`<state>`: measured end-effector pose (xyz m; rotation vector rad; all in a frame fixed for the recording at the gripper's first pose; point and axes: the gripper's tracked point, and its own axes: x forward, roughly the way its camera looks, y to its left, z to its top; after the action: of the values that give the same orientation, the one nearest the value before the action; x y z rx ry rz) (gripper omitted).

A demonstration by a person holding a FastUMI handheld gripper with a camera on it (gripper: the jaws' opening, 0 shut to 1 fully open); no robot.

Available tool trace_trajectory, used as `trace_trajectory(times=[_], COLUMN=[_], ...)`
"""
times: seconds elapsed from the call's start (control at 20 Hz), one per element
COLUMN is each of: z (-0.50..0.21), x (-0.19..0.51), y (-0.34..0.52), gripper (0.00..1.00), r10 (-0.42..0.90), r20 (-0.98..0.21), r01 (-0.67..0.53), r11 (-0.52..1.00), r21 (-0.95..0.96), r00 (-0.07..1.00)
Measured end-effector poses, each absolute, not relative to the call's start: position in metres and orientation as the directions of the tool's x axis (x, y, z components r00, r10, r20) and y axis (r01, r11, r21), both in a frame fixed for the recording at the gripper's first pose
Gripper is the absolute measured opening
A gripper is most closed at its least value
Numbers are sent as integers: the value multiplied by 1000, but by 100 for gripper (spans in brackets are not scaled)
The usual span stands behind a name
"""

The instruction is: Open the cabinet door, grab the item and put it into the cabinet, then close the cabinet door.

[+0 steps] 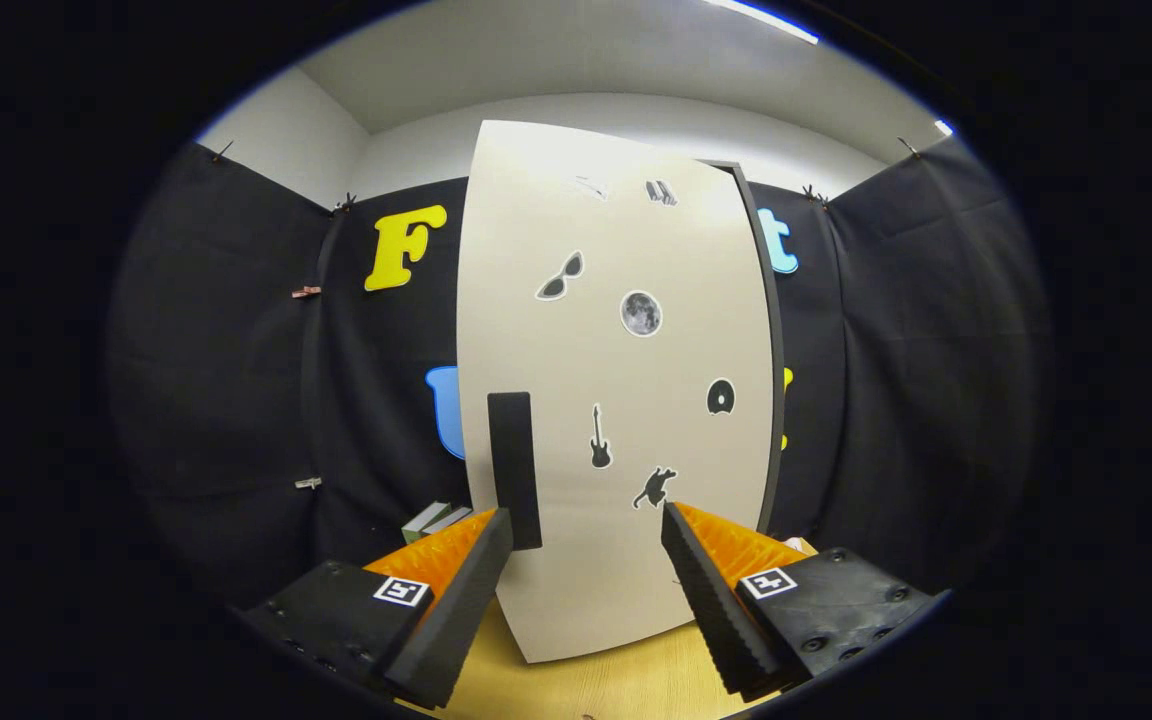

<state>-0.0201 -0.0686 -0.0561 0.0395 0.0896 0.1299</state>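
A tall cream cabinet (616,400) stands upright on the wooden table, just beyond my fingers. Its door (626,330) faces me, looks closed, and carries several small black stickers. A black foam handle (515,468) runs vertically near the door's lower left edge, just above my left fingertip. My gripper (586,525) is open, with nothing between its black ribbed pads. The left finger (456,600) and right finger (711,590) frame the door's lower part. A small grey-green boxed item (434,521) lies on the table left of the cabinet, partly hidden behind my left finger.
The light wooden table (596,680) runs under the fingers up to the cabinet's base. Black cloth walls close the booth on both sides and behind the cabinet. White wall and ceiling show above.
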Motion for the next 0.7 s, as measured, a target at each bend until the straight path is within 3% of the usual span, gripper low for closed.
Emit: trace_trajectory(times=[0.7], z=[-46], x=[-23], y=[-74], gripper=[97], r10=[135], r20=[-49], r01=[-133], r11=[990], r21=[38], r00=[990])
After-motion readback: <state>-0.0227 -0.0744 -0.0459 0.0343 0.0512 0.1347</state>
